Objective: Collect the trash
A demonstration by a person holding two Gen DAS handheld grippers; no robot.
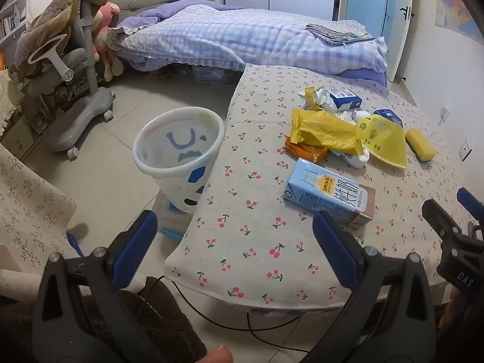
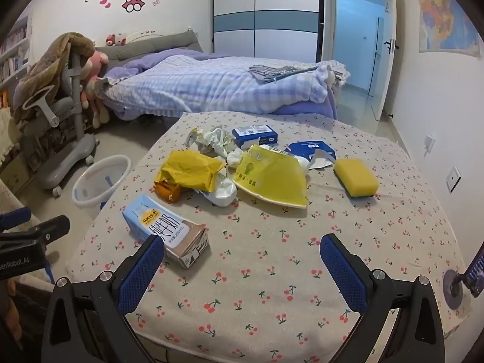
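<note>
The milk carton [image 2: 165, 235] lies on its side on the cherry-print table [image 2: 272, 272], just ahead of the right gripper [image 2: 242, 269] and near its left finger. Both that and the left gripper [image 1: 236, 242] gape wide, holding nothing. The carton is pale blue with a brown end.

1. The left gripper [image 1: 234, 227] hangs tilted down over the near edge of the table [image 1: 242, 242], its blue-padded jaws spread wide with nothing between them.
2. A milk carton [image 1: 329, 195] lies flat on the cherry-print cloth, just beyond the right-hand finger.
3. Farther back sits a heap of trash: a yellow wrapper [image 1: 323, 131], an orange packet [image 1: 305, 151] under it, a yellow bag [image 1: 384, 139], crumpled paper [image 1: 320, 98] and a blue-and-white box [image 1: 345, 96].
4. A yellow sponge [image 1: 420, 145] lies just right of the heap.
5. A white bin [image 1: 178, 157] (painted with blue marks) stands on the floor beside the table's left edge.
6. The right gripper [image 1: 453, 211] shows at the right border.
</note>
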